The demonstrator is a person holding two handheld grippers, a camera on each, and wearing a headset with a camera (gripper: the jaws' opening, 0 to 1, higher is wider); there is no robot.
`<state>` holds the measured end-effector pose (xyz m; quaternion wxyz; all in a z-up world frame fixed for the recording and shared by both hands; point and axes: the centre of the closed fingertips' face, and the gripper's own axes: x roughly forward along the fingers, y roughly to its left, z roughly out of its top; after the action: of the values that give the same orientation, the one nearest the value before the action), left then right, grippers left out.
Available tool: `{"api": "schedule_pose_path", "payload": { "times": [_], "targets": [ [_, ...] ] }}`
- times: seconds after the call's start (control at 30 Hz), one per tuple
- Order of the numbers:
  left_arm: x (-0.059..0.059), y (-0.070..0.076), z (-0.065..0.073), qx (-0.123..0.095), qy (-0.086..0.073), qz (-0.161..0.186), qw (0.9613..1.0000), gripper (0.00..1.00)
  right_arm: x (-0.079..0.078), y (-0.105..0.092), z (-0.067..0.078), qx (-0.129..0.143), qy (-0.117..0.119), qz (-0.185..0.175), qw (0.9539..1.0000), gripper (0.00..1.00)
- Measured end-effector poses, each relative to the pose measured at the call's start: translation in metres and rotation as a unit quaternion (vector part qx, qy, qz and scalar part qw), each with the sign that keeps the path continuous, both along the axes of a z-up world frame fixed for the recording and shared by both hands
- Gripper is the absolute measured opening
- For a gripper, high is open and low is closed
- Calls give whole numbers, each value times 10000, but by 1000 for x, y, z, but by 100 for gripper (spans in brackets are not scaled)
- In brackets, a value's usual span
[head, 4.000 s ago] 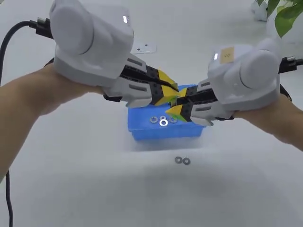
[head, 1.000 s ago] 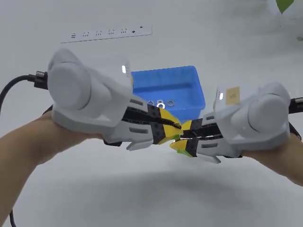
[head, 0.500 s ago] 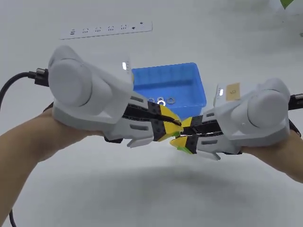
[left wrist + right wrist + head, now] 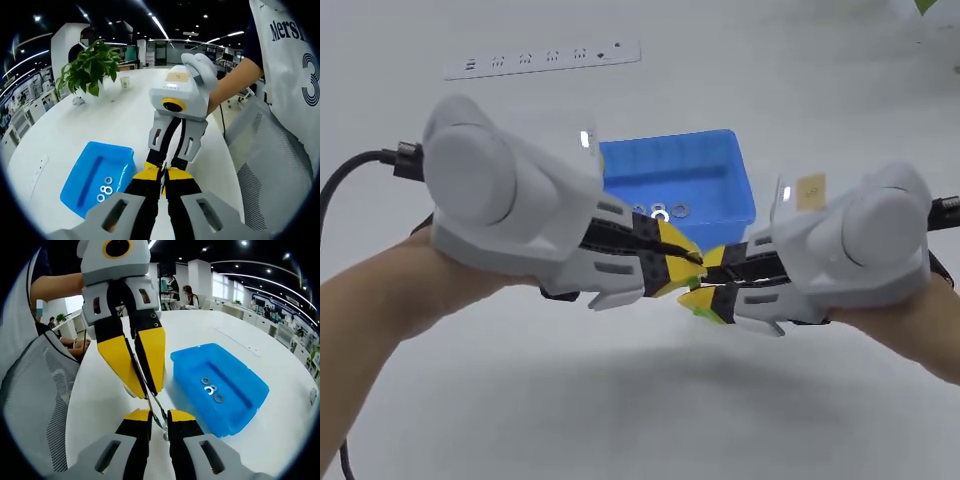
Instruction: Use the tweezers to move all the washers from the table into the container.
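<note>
1. White shirt (image 4: 287, 85) of the person, in the left gripper view: dark letters "Mers", cut off at the picture's edge
2. Same shirt, lower down: a large dark "3", partly cut off
3. Tan sticker (image 4: 807, 193) on the right gripper (image 4: 705, 287): its mark is too small to read

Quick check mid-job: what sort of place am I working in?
Likely an open-plan office: a long white table with a potted plant on it, desks and seated people in the background, and ceiling lights overhead.
</note>
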<state>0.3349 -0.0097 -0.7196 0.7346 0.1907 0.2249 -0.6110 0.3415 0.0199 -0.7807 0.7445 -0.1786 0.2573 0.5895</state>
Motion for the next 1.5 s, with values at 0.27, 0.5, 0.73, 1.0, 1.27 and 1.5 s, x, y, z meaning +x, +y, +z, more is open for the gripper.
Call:
{"api": "schedule_pose_path", "payload": {
  "times": [0.27, 0.5, 0.73, 1.0, 1.27, 1.5],
  "targets": [
    [-1, 0, -3, 13, 48, 16, 10000, 7, -2, 1, -3, -27, 65, 27, 10000, 13],
    [1, -1, -3, 15, 13, 38, 10000, 7, -1, 1, -5, -68, 9, 78, 9999, 13],
    [1, -2, -3, -2, 41, 61, 10000, 7, -1, 1, -6, -105, 2, 124, 9999, 12],
    [-2, -1, -3, 37, 16, 36, 10000, 7, -3, 2, -6, -158, -121, 179, 9996, 11],
    [-7, 3, 4, -4, 28, 52, 10000, 7, -8, 5, 1, -114, -172, 244, 9995, 11],
    [-8, 7, 15, -56, -10, 66, 10000, 7, -10, 9, 13, -36, -230, 333, 9992, 11]
  ]
}}
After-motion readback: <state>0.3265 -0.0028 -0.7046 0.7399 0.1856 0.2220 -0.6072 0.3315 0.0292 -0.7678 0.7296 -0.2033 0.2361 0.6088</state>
